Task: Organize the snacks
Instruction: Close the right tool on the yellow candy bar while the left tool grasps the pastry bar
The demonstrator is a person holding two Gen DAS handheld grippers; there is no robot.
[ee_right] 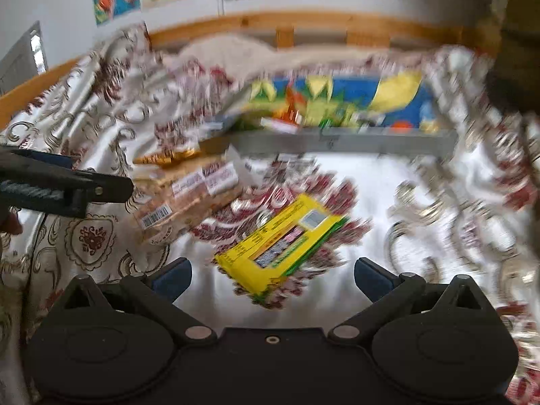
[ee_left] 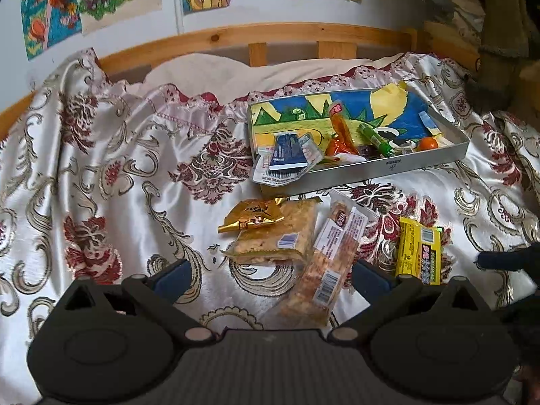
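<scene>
A shallow grey tray [ee_left: 422, 163] with a colourful drawing inside holds several snacks: a blue-white packet [ee_left: 287, 155], an orange pouch [ee_left: 342, 131], a green tube [ee_left: 374, 138] and a small orange ball [ee_left: 428, 143]. In front of it on the patterned cloth lie a gold wrapper [ee_left: 251, 219], a square nut bar [ee_left: 276, 239], a long nut bar [ee_left: 324, 266] and a yellow packet [ee_left: 418, 251]. My left gripper [ee_left: 270, 278] is open, the long bar's near end between its fingers. My right gripper [ee_right: 271, 278] is open over the yellow packet [ee_right: 280, 239]; this view is blurred.
A satin cloth [ee_left: 101, 168] with red and gold flowers covers the bed. A wooden rail [ee_left: 270, 33] and a wall with drawings stand behind. The left gripper [ee_right: 60, 185] shows at the left in the right wrist view. A dark glove [ee_left: 513, 260] is at the right edge.
</scene>
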